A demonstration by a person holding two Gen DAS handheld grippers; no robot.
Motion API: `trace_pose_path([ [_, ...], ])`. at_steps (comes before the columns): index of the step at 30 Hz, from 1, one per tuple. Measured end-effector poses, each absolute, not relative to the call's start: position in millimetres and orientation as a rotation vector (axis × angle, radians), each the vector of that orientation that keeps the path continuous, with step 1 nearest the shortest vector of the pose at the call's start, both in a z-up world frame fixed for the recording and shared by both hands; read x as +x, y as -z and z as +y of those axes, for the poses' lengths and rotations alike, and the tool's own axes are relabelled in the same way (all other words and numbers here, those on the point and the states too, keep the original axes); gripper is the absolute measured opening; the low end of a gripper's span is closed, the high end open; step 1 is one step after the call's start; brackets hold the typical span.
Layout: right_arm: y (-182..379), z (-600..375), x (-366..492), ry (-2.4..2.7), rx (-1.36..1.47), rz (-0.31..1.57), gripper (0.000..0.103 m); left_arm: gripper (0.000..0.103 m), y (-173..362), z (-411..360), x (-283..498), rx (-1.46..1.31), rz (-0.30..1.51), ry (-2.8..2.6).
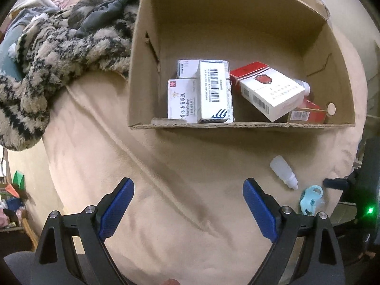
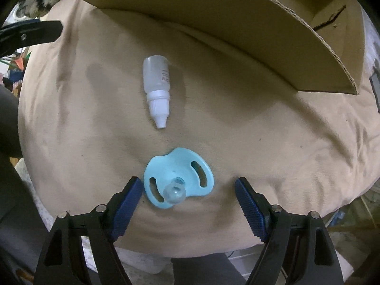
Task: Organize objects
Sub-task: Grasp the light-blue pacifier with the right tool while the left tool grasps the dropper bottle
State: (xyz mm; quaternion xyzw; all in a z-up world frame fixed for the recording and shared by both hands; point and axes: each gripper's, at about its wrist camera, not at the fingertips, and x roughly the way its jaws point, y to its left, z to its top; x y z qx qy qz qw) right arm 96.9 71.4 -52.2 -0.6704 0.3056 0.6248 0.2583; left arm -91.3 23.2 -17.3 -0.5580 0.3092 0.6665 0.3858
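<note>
A light blue pacifier [image 2: 178, 180] lies on the beige bedcover between the open fingers of my right gripper [image 2: 188, 185], nipple facing the camera. A white dropper bottle [image 2: 157, 87] lies just beyond it, cap pointing toward me. Both show in the left wrist view, the bottle [image 1: 283, 172] and the pacifier [image 1: 311, 199], to the right of my left gripper [image 1: 188, 187], which is open and empty above bare bedcover. A cardboard box [image 1: 237, 125] ahead holds white medicine boxes [image 1: 201, 95] and red-and-white packs [image 1: 270, 92].
A fuzzy black-and-tan blanket [image 1: 54, 54] and dark clothes lie left of the box. The box wall [image 2: 237, 23] stands just beyond the bottle. The bed edge drops off at the left and near sides. My left gripper's finger [image 2: 30, 34] shows at upper left.
</note>
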Motion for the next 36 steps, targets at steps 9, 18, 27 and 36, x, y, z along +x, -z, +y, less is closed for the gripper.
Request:
trace_pose_path([
  [9,28.2,67.7,99.2,-1.778,-1.743,0.786,0.058,0.092,19.1,23.4,-77.2,-1.391,0.827,-1.671],
  [18,-70.9,97.9,145.1,-1.915,-1.185,0.847,0.058,0.092,21.1,26.6,-55.8,-1.32,0.907,-1.622],
  [27,-87.9,121.4,162.7,-1.9,-0.967,0.912,0.058,0.092,28.4,36.1,-11.5,-1.203,1.053,-1.519],
  [36,-97.5,133.6,167.3,-1.922,-0.896,0.954,0.058,0.092,22.1,59.6,24.3,-1.089,1.122,-1.398],
])
